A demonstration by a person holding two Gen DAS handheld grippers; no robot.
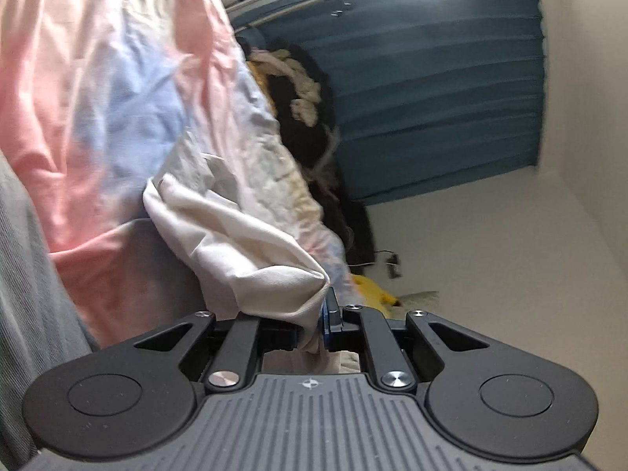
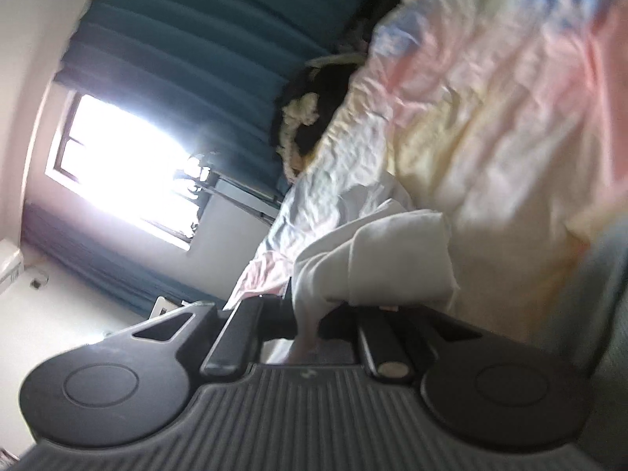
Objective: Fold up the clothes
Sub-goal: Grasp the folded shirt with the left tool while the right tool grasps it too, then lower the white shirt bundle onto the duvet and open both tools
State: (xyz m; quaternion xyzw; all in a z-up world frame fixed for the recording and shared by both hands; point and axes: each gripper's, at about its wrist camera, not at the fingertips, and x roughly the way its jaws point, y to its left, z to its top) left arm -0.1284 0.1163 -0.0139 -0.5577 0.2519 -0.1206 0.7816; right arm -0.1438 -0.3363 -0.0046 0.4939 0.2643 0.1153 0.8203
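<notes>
White garment [image 1: 251, 243]: pinched in both my tongs.
My left tongs [image 1: 314, 327] and right tongs [image 2: 308, 324] each clamp its cloth; pastel sheet [image 1: 98, 90] at 11 o'clock.

- White cotton garment [image 1: 251, 243]: gathered end vanishes between the jaws of the left gripper [image 1: 314, 329]; its full shape is unreadable. In the right wrist view its bunched fold [image 2: 376, 259] covers the jaws of the right gripper [image 2: 310, 325], so the contact is hidden.
- Pastel pink, blue and yellow crumpled bedsheet [image 1: 98, 98]: cut off at the top and left edges; smeared by blur in the right wrist view [image 2: 490, 98].
- Dark heap of clothes with a cream patch [image 1: 310, 110]: partly behind the sheet, separate items indistinguishable.
- Bright window [image 2: 129, 165]: overexposed, no detail.
- Yellow item [image 1: 373, 290]: mostly hidden, unidentifiable.
</notes>
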